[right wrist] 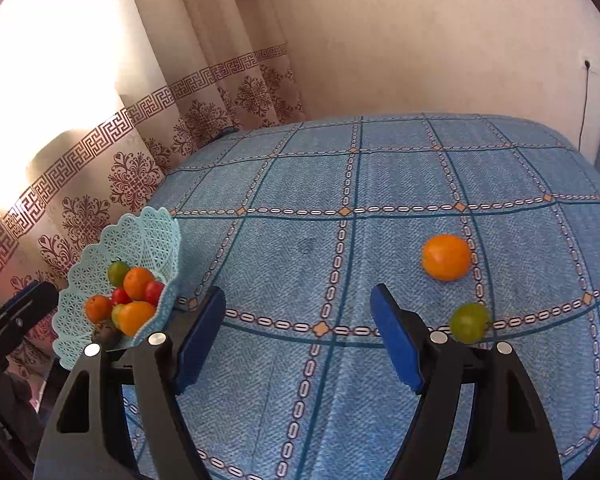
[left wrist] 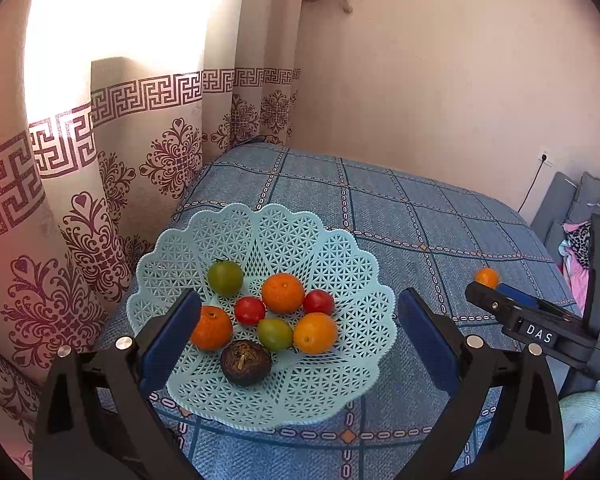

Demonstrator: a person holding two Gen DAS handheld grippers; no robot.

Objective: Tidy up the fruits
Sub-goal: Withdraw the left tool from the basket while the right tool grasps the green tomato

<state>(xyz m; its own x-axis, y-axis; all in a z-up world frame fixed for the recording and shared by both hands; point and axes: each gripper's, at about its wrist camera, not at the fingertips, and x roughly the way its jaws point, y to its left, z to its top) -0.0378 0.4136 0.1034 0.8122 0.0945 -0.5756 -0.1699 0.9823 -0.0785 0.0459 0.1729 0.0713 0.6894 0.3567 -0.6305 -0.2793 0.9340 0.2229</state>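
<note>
A pale blue lattice basket (left wrist: 340,384) sits at the table's left edge, also seen as the basket (right wrist: 148,232) in the right wrist view. It holds several fruits: oranges (left wrist: 283,293), red tomatoes (left wrist: 249,310), green fruits (left wrist: 225,277) and a dark brown fruit (left wrist: 245,362). My left gripper (left wrist: 300,320) hangs open over the basket, empty. My right gripper (right wrist: 298,320) is open above bare cloth. A loose orange (right wrist: 446,257) and a green fruit (right wrist: 469,322) lie on the cloth to its right. The right gripper (left wrist: 500,300) shows in the left view with the orange (left wrist: 487,277) behind it.
The table wears a blue checked cloth (right wrist: 380,184). Patterned curtains (left wrist: 100,184) hang close behind the basket on the left, and a plain wall (left wrist: 440,80) stands behind. A grey seat with clothes (left wrist: 576,240) is off the table's right side.
</note>
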